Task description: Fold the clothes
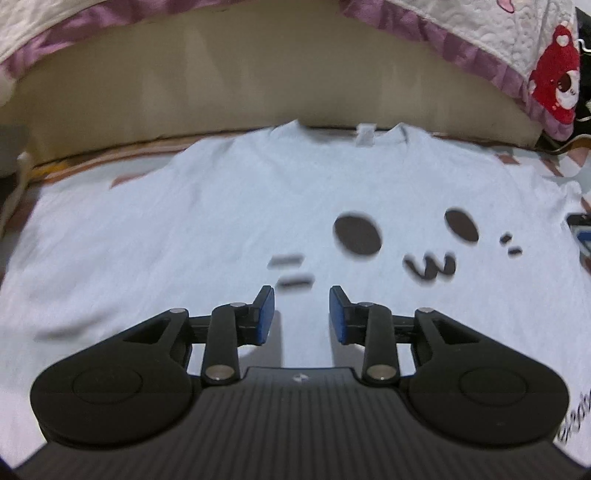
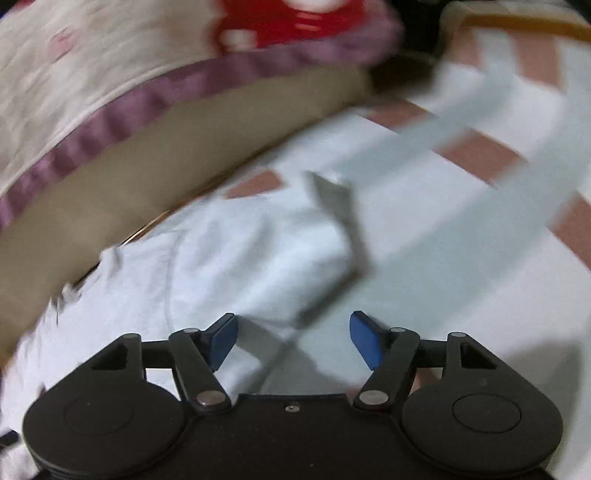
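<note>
Two grippers (jaws apart, empty) [image 1: 302, 314] [image 2: 291, 339] over one T-shirt [image 1: 221, 206].

White T-shirt [image 1: 207, 221], black cartoon-face print [image 1: 406, 247]. Quilt [image 1: 480, 33]: cream, purple frilled border, red bear motif [image 1: 557, 74]. Bed sheet [image 2: 480, 155]: white with pink and pale-blue checks. Black left tool [image 1: 302, 314] and right tool [image 2: 293, 341], blue pads.

Left tool [image 1: 301, 315] parted and empty; right tool [image 2: 293, 341] wider, empty.
</note>
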A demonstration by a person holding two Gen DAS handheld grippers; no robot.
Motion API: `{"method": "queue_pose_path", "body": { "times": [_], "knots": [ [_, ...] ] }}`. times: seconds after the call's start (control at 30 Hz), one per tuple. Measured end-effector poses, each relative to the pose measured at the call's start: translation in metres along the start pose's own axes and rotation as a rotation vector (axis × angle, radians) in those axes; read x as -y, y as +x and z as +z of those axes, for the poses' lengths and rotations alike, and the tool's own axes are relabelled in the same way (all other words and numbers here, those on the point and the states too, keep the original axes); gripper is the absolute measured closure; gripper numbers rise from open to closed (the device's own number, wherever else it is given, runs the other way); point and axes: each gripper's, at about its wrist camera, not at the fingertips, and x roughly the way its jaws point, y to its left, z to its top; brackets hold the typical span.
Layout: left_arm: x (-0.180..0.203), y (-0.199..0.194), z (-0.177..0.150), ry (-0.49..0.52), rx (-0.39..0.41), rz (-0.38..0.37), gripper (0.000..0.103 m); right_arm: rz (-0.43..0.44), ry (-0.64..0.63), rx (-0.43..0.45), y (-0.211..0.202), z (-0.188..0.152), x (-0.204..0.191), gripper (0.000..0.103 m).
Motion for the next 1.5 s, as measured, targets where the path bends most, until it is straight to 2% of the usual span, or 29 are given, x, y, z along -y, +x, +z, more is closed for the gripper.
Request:
{"method": "queue_pose_path", "body": {
  "times": [0.03, 0.07, 0.1, 0.13, 0.2, 0.27, 0.33, 0.4, 0.43, 0.47, 0.5, 0.53, 0.57, 0.6, 0.63, 0.67, 0.7, 0.73, 0.77, 0.83, 0.93, 1.03, 1.17, 1.23, 1.37, 1.4, 1.5],
  "knots": [
    [-0.002, -0.004, -0.006, -0.019, -0.006, 0.02, 0.071, -0.016, -0.099, 0.021, 0.006, -0.004, -0.014, 0.034],
    [-0.004, -0.008, -0.011, -0.033, -0.012, 0.038, 0.071, -0.069, -0.218, 0.041, 0.013, -0.009, -0.03, 0.062],
    [-0.004, -0.013, -0.016, -0.038, -0.018, 0.056, 0.071, -0.126, -0.303, 0.061, 0.017, -0.012, -0.044, 0.102],
    [-0.003, -0.018, -0.02, -0.037, -0.023, 0.069, 0.071, -0.149, -0.311, 0.067, 0.016, -0.009, -0.051, 0.1],
    [-0.003, -0.028, -0.027, -0.043, -0.032, 0.073, 0.071, -0.224, -0.321, 0.153, 0.0, -0.002, -0.06, 0.1],
    [-0.002, -0.035, -0.033, -0.043, -0.045, 0.076, 0.071, -0.265, -0.363, 0.151, -0.001, 0.002, -0.058, 0.099],
    [0.0, -0.039, -0.039, -0.023, -0.062, 0.099, 0.071, -0.318, -0.379, 0.106, 0.008, 0.005, -0.049, 0.099],
    [0.001, -0.046, -0.046, -0.004, -0.087, 0.105, 0.071, -0.365, -0.289, 0.096, 0.005, 0.013, -0.034, 0.081],
    [0.0, -0.052, -0.051, 0.008, -0.095, 0.098, 0.071, -0.385, -0.239, 0.094, 0.003, 0.016, -0.026, 0.079],
    [-0.001, -0.06, -0.057, 0.022, -0.1, 0.091, 0.069, -0.372, -0.163, 0.1, -0.005, 0.017, -0.017, 0.074],
    [-0.003, -0.07, -0.063, 0.033, -0.104, 0.09, 0.065, -0.303, -0.078, 0.084, -0.016, 0.017, -0.007, 0.069],
    [-0.007, -0.079, -0.069, 0.04, -0.107, 0.094, 0.059, -0.23, 0.0, 0.065, -0.028, 0.016, 0.003, 0.07],
    [-0.011, -0.089, -0.075, 0.047, -0.111, 0.098, 0.057, -0.145, 0.04, 0.03, -0.041, 0.01, 0.009, 0.068],
    [-0.015, -0.099, -0.081, 0.056, -0.117, 0.11, 0.053, -0.076, 0.038, -0.006, -0.055, 0.0, 0.01, 0.065],
    [-0.019, -0.108, -0.087, 0.075, -0.124, 0.138, 0.047, -0.047, -0.03, -0.043, -0.068, -0.012, 0.005, 0.063],
    [-0.021, -0.115, -0.091, 0.106, -0.126, 0.182, 0.045, -0.023, -0.111, -0.08, -0.081, -0.024, 0.0, 0.062],
    [-0.022, -0.122, -0.095, 0.133, -0.126, 0.229, 0.042, -0.025, -0.256, -0.119, -0.095, -0.039, -0.01, 0.062],
    [-0.024, -0.127, -0.098, 0.139, -0.126, 0.25, 0.041, -0.027, -0.388, -0.154, -0.109, -0.054, -0.018, 0.062],
    [-0.028, -0.132, -0.1, 0.13, -0.127, 0.254, 0.041, -0.019, -0.442, -0.18, -0.123, -0.065, -0.02, 0.062],
    [-0.039, -0.138, -0.104, 0.055, -0.137, 0.206, 0.039, 0.06, -0.39, -0.236, -0.152, -0.077, -0.013, 0.062],
    [-0.059, -0.141, -0.115, -0.102, -0.179, 0.114, 0.039, 0.163, -0.255, -0.263, -0.191, -0.09, 0.0, 0.051],
    [-0.065, -0.147, -0.128, -0.134, -0.187, 0.141, 0.039, 0.195, -0.247, -0.269, -0.223, -0.108, 0.003, 0.05],
    [-0.058, -0.153, -0.133, -0.092, -0.173, 0.183, 0.039, 0.273, -0.406, -0.331, -0.258, -0.125, -0.007, 0.05],
    [-0.052, -0.155, -0.131, -0.057, -0.142, 0.178, 0.039, 0.308, -0.457, -0.373, -0.272, -0.134, -0.011, 0.049],
    [-0.033, -0.167, -0.125, 0.016, -0.055, 0.098, 0.039, 0.271, -0.494, -0.412, -0.295, -0.147, -0.007, 0.048],
    [-0.028, -0.168, -0.124, 0.027, -0.041, 0.081, 0.039, 0.252, -0.479, -0.426, -0.297, -0.149, -0.004, 0.044],
    [-0.016, -0.168, -0.124, 0.059, -0.027, 0.05, 0.039, 0.201, -0.395, -0.484, -0.297, -0.158, 0.011, 0.043]
  ]
}}
